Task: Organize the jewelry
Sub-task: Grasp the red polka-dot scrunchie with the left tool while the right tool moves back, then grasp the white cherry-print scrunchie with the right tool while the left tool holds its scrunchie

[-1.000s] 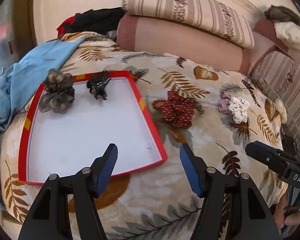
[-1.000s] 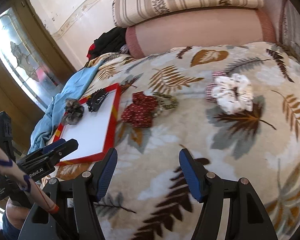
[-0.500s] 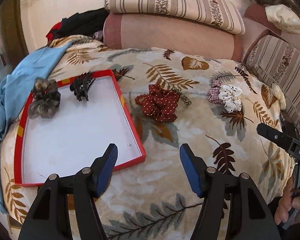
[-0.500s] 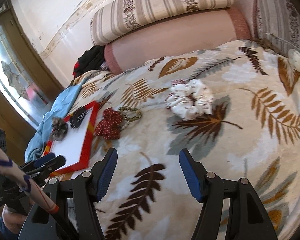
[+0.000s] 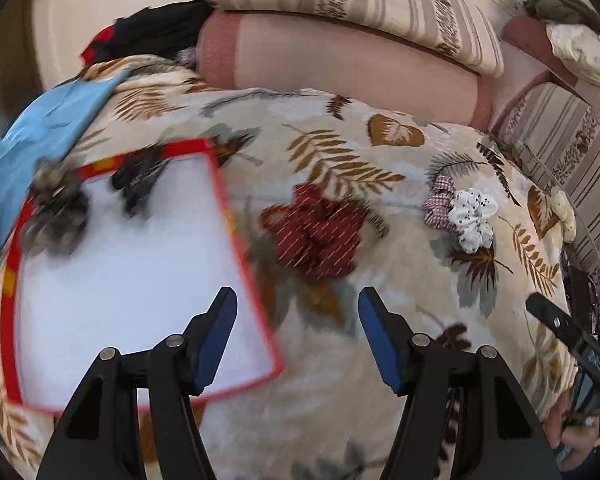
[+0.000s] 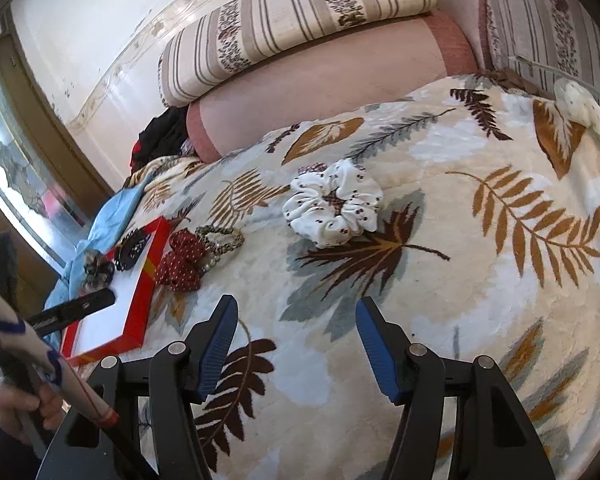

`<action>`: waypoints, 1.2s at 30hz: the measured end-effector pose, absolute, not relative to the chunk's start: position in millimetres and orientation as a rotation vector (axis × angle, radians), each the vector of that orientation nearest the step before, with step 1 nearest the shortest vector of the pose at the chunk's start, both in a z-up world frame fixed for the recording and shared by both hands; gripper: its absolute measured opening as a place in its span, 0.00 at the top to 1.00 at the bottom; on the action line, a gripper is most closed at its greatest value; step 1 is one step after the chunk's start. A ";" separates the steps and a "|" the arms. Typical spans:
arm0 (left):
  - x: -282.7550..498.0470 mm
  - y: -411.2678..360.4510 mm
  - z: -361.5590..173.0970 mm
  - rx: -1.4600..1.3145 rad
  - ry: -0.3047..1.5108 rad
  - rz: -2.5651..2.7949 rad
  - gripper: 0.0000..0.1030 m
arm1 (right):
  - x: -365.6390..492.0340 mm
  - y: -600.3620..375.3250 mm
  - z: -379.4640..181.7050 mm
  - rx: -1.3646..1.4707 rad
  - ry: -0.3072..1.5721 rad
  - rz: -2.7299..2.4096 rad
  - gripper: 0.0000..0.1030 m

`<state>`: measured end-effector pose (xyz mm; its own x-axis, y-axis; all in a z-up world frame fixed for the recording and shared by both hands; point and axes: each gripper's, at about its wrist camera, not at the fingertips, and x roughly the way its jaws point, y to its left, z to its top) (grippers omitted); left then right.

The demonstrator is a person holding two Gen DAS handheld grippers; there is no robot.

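Note:
A red-rimmed white tray [image 5: 120, 264] [image 6: 140, 304] lies on the leaf-patterned blanket at the left. In it are a grey scrunchie [image 5: 54, 208] [image 6: 98, 270] and a black hair claw [image 5: 138, 180] [image 6: 132, 246]. A red dotted scrunchie [image 5: 316, 232] [image 6: 182, 260] lies just right of the tray, with a beaded band [image 6: 222, 240] beside it. A white dotted scrunchie [image 5: 474, 216] [image 6: 334, 204] and a checked one [image 5: 438, 202] lie further right. My left gripper [image 5: 294, 320] is open and empty above the tray's right edge. My right gripper [image 6: 294, 320] is open and empty, short of the white scrunchie.
Striped and pink bolsters [image 5: 340, 68] [image 6: 320, 72] line the back. A blue cloth [image 5: 40, 128] lies left of the tray, dark clothes [image 5: 156, 32] behind it. A cream hair piece [image 6: 584, 108] sits at the blanket's right edge. The other gripper shows at each view's side.
The left view has swung and come closer to the tray and red scrunchie, with motion blur. The right gripper has moved nearer to the white scrunchie. Both stay open.

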<state>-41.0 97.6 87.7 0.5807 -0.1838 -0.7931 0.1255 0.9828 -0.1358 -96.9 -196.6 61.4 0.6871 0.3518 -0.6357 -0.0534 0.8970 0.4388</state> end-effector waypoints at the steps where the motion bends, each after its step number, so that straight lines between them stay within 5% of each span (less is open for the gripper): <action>1: -32.8 92.3 86.3 -0.056 0.935 -0.181 0.39 | -96.8 -199.8 60.9 0.417 0.783 0.230 0.36; 8: 26.5 52.1 49.4 0.027 1.024 -0.166 0.41 | -94.3 -214.4 58.4 0.467 0.774 0.211 0.36; 10: 32.2 46.9 38.0 0.036 1.035 -0.149 0.65 | -92.2 -217.5 57.3 0.473 0.775 0.199 0.36; 11: 32.1 45.9 35.0 0.038 1.038 -0.149 0.88 | -91.7 -219.2 57.1 0.480 0.773 0.196 0.36; 25: -87.9 59.2 56.9 -0.110 0.886 -0.349 0.90 | -68.2 -236.2 50.2 0.552 0.793 0.138 0.36; 36: -88.6 55.6 23.9 -0.068 0.868 -0.347 0.89 | 10.0 -234.4 32.0 0.515 0.852 0.111 0.36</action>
